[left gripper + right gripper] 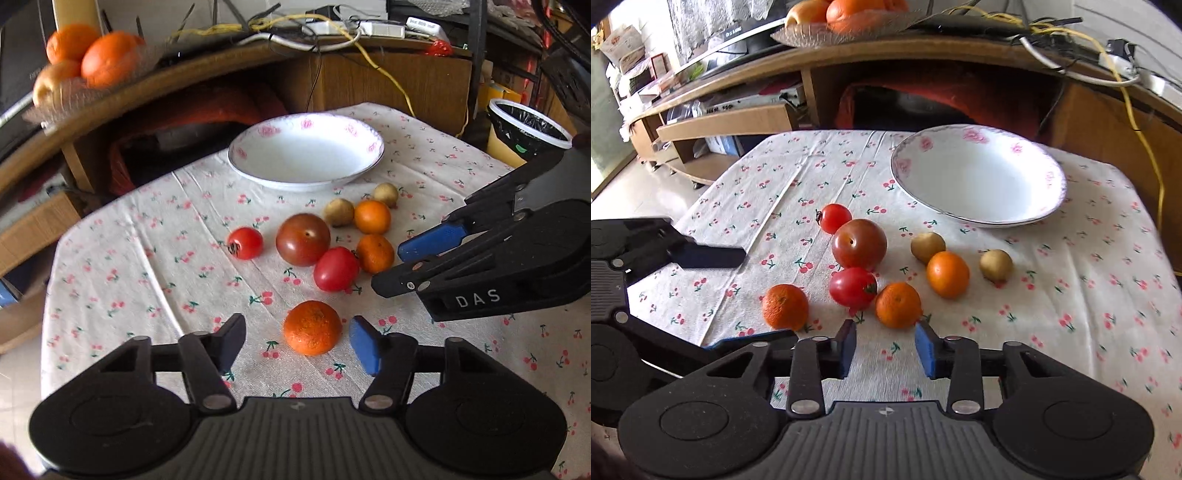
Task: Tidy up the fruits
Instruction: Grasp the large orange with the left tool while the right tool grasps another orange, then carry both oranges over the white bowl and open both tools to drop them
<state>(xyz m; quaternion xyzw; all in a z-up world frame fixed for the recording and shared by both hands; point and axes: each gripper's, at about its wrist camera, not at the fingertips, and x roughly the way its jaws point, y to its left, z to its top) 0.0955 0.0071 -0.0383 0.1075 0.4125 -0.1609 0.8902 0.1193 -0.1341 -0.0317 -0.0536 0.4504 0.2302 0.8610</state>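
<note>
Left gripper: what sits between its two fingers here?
In the left wrist view, an orange lies between the left gripper fingers on the cloth, pads not touching it.

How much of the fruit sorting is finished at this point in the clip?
Done: nothing; the white bowl holds no fruit. In hand: nothing gripped. The left gripper straddles the nearest orange without its pads pressing on it; the right gripper sits just short of another orange, nothing between its pads. Left: all eight fruits on the tablecloth, including the dark tomato.
</note>
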